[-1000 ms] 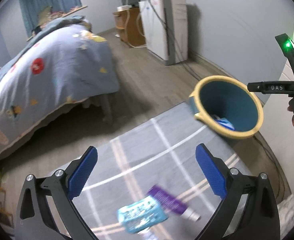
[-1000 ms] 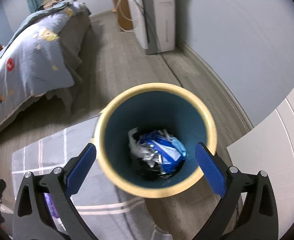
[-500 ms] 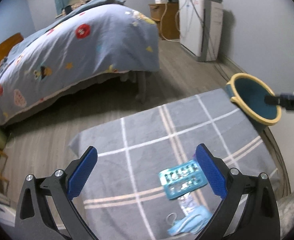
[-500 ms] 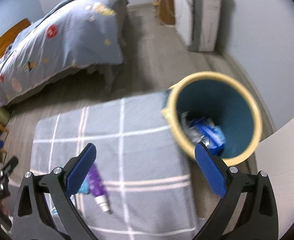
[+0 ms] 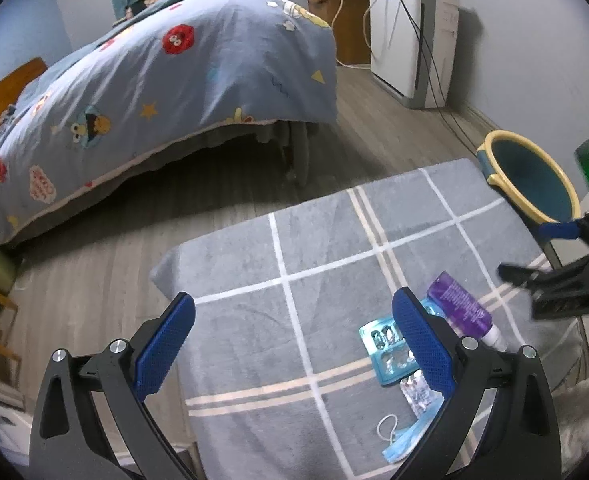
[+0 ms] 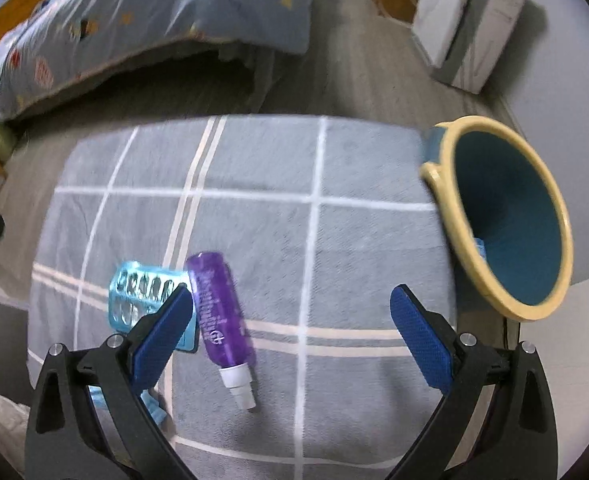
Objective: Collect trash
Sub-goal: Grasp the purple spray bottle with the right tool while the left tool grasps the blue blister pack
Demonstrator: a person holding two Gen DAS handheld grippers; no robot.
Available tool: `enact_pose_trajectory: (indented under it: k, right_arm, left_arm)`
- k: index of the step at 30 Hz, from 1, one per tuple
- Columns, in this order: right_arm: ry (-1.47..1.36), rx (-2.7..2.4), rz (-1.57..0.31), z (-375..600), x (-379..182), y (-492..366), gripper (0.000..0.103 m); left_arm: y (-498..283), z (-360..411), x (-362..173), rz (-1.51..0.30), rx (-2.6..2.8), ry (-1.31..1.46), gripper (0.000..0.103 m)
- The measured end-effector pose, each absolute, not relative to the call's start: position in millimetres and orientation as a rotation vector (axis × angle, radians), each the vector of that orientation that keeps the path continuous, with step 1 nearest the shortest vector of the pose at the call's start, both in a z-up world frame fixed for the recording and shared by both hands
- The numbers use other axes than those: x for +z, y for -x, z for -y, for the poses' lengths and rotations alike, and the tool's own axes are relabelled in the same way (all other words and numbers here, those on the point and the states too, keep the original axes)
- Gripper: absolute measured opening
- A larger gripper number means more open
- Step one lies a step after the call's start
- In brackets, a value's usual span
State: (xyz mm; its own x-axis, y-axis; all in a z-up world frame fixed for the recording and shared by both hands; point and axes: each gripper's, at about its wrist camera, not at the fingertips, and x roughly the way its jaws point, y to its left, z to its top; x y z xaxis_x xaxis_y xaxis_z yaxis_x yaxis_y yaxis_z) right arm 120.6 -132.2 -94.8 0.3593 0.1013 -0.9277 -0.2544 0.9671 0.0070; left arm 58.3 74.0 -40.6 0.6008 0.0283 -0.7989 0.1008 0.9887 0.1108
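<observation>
the purple spray bottle [image 6: 220, 312] lies on the grey checked rug [image 6: 354, 248], touching a teal blister tray [image 6: 142, 300] at its 9 o'clock, with a blue face mask [image 5: 404, 440] near both. a second ago the right gripper [image 6: 290, 324] hung over the yellow-rimmed bin [image 6: 506, 216]; now it has swung back above the bottle, wide open and empty, likely the next pick. the left gripper [image 5: 290, 340] also gapes, holding nothing.

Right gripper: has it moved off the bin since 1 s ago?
Yes. The right gripper was directly above the bin; now the bin sits at its right edge and it hangs open over the rug, near the purple bottle.
</observation>
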Motion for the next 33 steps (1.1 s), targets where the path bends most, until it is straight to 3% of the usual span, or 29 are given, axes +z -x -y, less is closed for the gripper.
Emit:
enact_pose_trajectory:
  k: [6, 11, 13, 17, 33]
  right_arm:
    - [0.167, 0.288, -1.260, 112.4, -120.6, -117.7, 0.094]
    - [0.188, 0.336, -1.334, 97.3, -142.8, -116.0, 0.060]
    - [0.198, 0.349, -1.353, 93.0, -149.8, -116.0, 0.056]
    - [0.179, 0.373, -1.374, 92.2, -155.6, -118.1, 0.033]
    - [0.031, 0.292, -1.311, 140.9, -125.2, -136.7, 0.033]
  left_arm:
    - [-62.6, -79.3, -45.4, -0.948, -0.046, -0.127, 0.098]
    - [-67.8, -83.8, -49.2, -0.968, -0.049, -0.099, 0.098]
    - [-69.2, -82.8, -51.1, -0.975, -0.052, -0.105, 0.098]
    - [-71.7, -76.7, -58.1, -0.990, -0.066, -0.127, 0.098]
    - [-70.9, -11.0, -120.3, -1.139, -0.285, -0.275, 0.098]
